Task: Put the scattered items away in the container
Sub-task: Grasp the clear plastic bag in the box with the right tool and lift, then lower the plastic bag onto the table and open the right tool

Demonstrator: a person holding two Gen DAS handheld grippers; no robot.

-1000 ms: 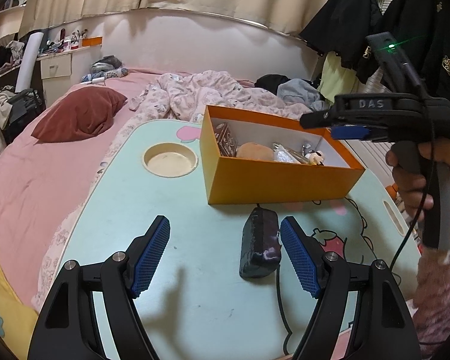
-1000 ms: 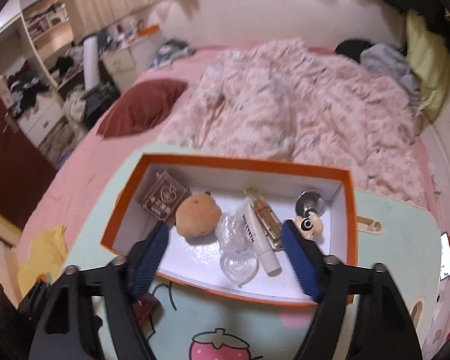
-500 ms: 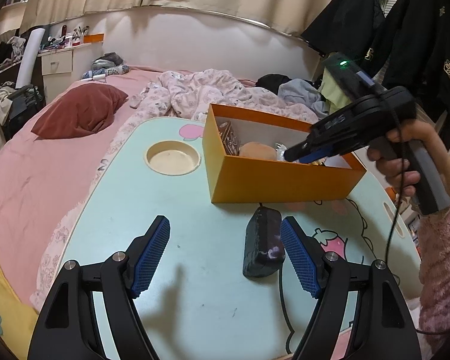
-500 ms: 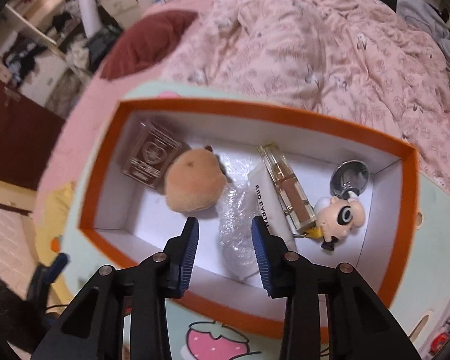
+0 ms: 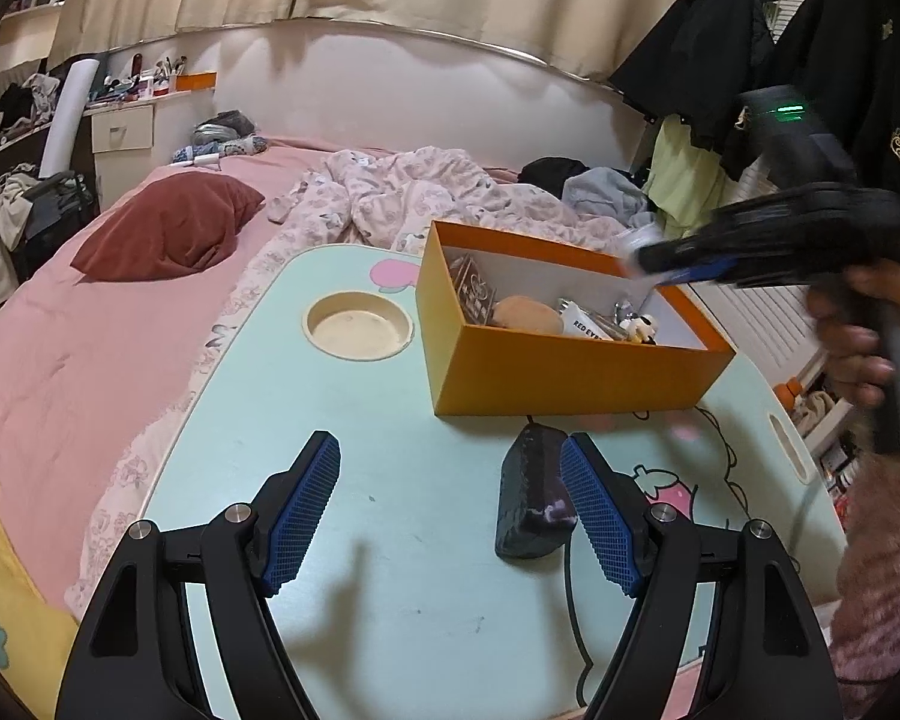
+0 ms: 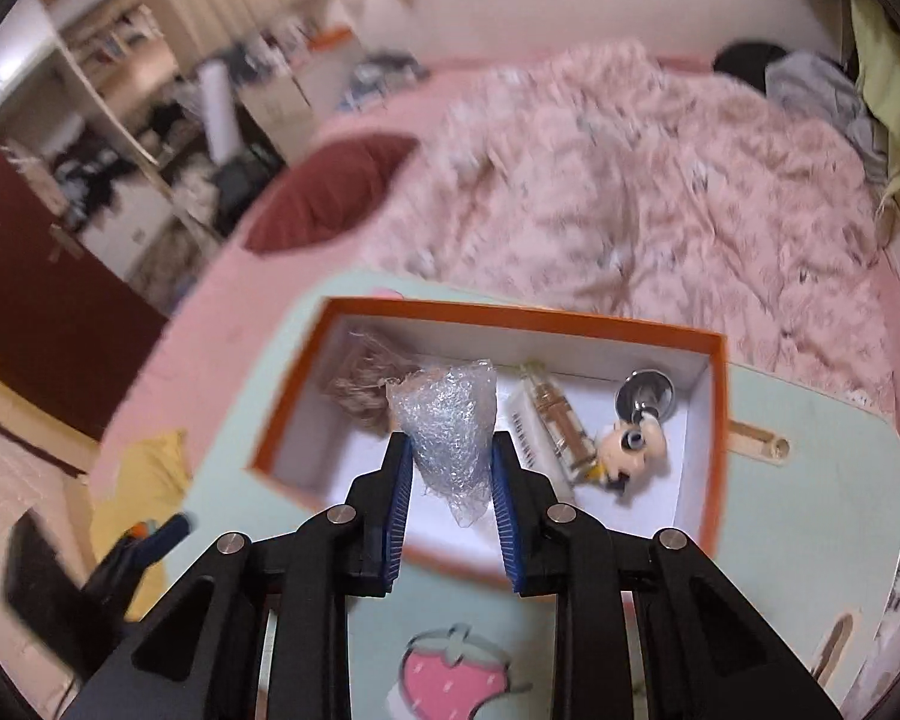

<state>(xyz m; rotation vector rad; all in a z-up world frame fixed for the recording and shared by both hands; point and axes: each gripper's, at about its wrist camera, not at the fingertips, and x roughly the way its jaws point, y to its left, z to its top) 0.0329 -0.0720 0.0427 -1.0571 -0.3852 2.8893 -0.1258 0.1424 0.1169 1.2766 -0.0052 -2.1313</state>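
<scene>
Crumpled bubble wrap (image 6: pixel 447 426), pinched between the fingers (image 6: pixel 397 498) of the right gripper (image 6: pixel 450 495), hangs above the near part of the orange box (image 6: pixel 714 450); its long axis runs along the fingers, broad end forward. Judged step: handling an item over the container; next, lower and release inside. The left gripper (image 5: pixel 450 516) hovers spread wide over the worktop (image 5: pixel 390 540), its right finger just beside a dark pouch (image 5: pixel 531 492) that lies lengthwise toward the box.
</scene>
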